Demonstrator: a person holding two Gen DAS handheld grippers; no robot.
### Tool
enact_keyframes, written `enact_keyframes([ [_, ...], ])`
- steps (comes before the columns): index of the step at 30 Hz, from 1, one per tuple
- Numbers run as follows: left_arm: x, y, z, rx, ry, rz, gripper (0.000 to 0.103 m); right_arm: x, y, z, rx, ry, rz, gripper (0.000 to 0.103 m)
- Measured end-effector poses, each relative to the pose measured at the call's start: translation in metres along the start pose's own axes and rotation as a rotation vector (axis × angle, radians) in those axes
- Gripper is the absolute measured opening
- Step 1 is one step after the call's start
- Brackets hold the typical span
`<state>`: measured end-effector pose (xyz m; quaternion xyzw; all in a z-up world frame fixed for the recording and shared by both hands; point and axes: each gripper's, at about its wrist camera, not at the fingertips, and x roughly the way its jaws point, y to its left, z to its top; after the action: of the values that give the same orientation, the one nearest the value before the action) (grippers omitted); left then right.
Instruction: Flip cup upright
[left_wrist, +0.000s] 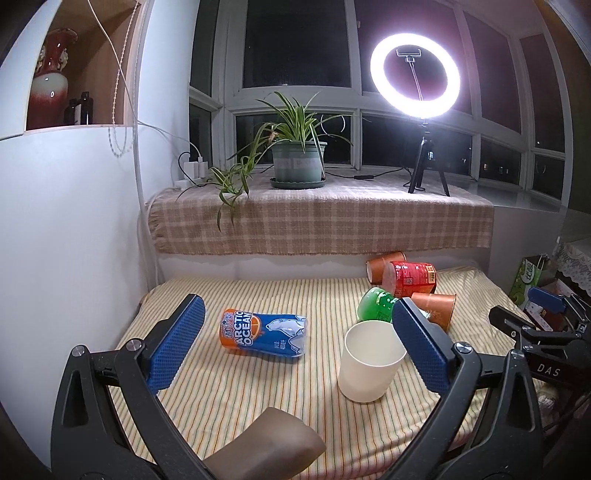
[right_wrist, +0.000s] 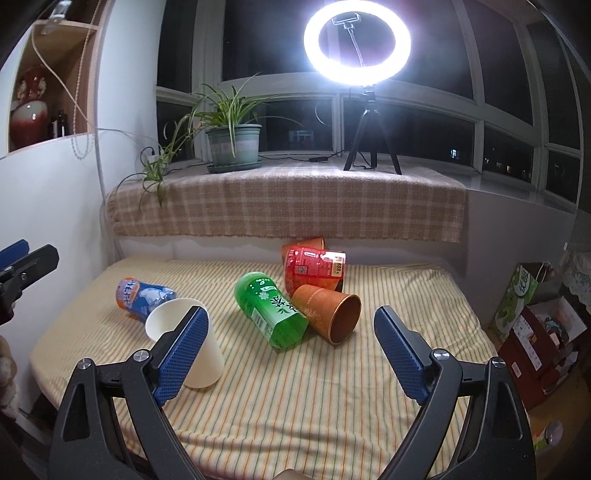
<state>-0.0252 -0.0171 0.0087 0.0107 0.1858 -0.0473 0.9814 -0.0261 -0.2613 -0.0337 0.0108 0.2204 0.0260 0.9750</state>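
A white cup (left_wrist: 369, 360) stands upright, mouth up, on the striped cloth; it also shows in the right wrist view (right_wrist: 192, 339), partly behind the right gripper's left finger. My left gripper (left_wrist: 295, 343) is open and empty, the cup just inside its right finger. My right gripper (right_wrist: 291, 350) is open and empty, above the cloth in front of the green cup (right_wrist: 271, 310). A blue-orange cup (left_wrist: 264, 334), the green cup (left_wrist: 375, 304), a red cup (left_wrist: 410, 277) and two orange cups (left_wrist: 436, 308) lie on their sides.
A brown cup (left_wrist: 273, 446) lies at the near edge under my left gripper. A plaid-covered sill (left_wrist: 321, 218) behind holds a potted plant (left_wrist: 299, 162) and a ring light on a tripod (left_wrist: 424, 162). Boxes (right_wrist: 532, 332) stand to the right of the table.
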Motion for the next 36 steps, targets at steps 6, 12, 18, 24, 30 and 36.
enact_keyframes([
  [6, -0.0006, 0.0001, 0.0004, 0.0, -0.001, 0.001, 0.103, 0.0009, -0.0016, 0.0003, 0.003, 0.002, -0.001, 0.091],
  [12, -0.0007, -0.0001, 0.0003, 0.001, -0.001, 0.001, 0.103, 0.002, -0.0035, -0.0006, 0.011, 0.008, 0.002, 0.091],
  [18, -0.001, -0.0004, 0.0001, 0.001, 0.0, 0.001, 0.103, 0.0027, -0.0042, -0.0009, 0.013, 0.01, 0.002, 0.091],
  [24, -0.001, -0.0007, 0.0, 0.0, 0.0, 0.002, 0.103, 0.0044, -0.0045, -0.0018, 0.014, 0.019, 0.006, 0.091],
  [30, -0.0008, -0.0003, 0.0003, 0.001, 0.001, 0.002, 0.103, 0.0077, -0.0046, -0.0031, 0.015, 0.029, 0.011, 0.091],
  [36, -0.0008, -0.0005, 0.0005, 0.002, -0.001, 0.001, 0.103, 0.0082, -0.0035, -0.0039, 0.01, 0.034, 0.014, 0.091],
])
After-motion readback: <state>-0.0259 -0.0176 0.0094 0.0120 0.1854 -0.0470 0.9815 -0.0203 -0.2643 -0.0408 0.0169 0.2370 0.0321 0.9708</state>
